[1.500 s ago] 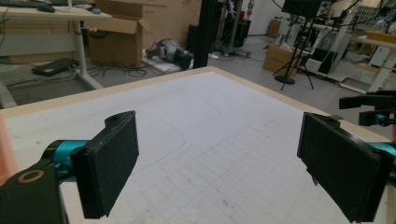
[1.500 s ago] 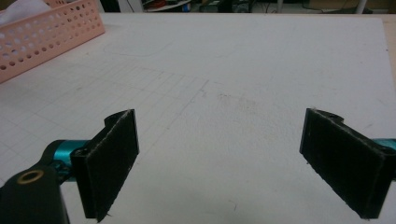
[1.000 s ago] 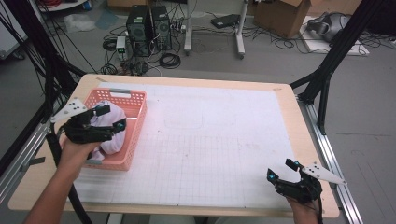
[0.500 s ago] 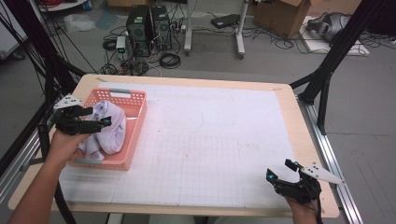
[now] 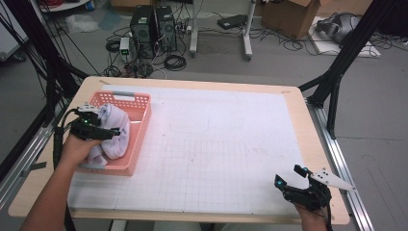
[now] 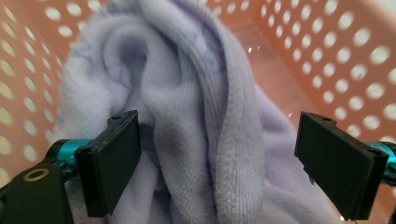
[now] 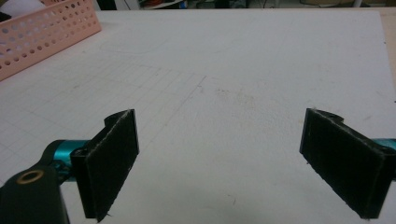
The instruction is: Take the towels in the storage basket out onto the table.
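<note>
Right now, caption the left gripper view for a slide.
Open left gripper straddling a bunched lavender towel inside the pink perforated basket.

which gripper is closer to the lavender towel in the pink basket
Left. The left gripper is right at the towel in the basket, jaws open either side of a fold. The right gripper sits open at the table's near right corner, far from it.

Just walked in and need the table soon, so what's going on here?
A person works at a table with a gripper in each hand. The left gripper is over a pink basket at the table's left, jaws open around a bunched pale towel lying in it, not clamped. The right gripper sits open over the white mat near the front right corner, holding nothing.
</note>
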A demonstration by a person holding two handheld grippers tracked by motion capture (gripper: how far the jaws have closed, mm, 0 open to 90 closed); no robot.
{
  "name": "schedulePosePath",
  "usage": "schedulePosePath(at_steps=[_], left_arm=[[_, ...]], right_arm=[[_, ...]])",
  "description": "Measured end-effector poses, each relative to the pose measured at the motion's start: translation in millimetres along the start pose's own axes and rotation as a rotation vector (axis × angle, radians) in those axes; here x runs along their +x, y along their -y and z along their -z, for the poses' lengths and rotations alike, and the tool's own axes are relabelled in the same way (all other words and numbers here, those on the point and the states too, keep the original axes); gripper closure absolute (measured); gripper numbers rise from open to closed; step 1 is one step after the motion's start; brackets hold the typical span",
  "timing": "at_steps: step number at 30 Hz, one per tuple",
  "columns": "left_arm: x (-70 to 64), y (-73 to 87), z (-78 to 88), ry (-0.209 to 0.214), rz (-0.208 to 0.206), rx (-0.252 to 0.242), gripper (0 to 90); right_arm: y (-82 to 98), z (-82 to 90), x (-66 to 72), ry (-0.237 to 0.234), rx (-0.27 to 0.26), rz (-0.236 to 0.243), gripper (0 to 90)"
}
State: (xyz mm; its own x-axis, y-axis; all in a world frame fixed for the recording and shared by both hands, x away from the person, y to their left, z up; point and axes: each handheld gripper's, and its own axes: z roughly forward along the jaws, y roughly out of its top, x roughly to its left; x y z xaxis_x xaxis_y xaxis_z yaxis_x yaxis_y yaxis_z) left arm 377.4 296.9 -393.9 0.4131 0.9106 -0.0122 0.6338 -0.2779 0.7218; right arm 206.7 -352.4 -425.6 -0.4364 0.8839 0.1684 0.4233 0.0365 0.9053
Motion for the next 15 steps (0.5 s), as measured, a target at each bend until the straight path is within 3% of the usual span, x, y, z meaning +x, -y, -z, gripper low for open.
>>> schedulePosePath(at_steps=[9, 11, 13, 14, 15], left_arm=[[-0.8, 4.4, -14.6, -0.025, 0.017, 0.085, 12.4], [-2.3, 3.8, -18.9, -0.036, 0.015, 0.107, 7.1], [-8.1, 1.8, -27.2, -0.053, -0.005, 0.15, 1.7], [-16.2, -0.2, -34.8, -0.092, -0.041, 0.19, 1.7], [-16.2, -0.2, -34.8, -0.092, -0.041, 0.19, 1.7]], right_arm=[[0.1, 1.7, -0.2, 0.0, -0.004, -0.004, 10.4], [0.0, 0.5, -0.2, 0.0, -0.006, 0.003, 10.4], [-0.2, -0.6, 0.4, -0.002, 0.001, 0.008, 10.4], [-0.2, -1.6, 0.3, -0.003, 0.002, 0.01, 10.4], [-0.2, -1.6, 0.3, -0.003, 0.002, 0.01, 10.4]])
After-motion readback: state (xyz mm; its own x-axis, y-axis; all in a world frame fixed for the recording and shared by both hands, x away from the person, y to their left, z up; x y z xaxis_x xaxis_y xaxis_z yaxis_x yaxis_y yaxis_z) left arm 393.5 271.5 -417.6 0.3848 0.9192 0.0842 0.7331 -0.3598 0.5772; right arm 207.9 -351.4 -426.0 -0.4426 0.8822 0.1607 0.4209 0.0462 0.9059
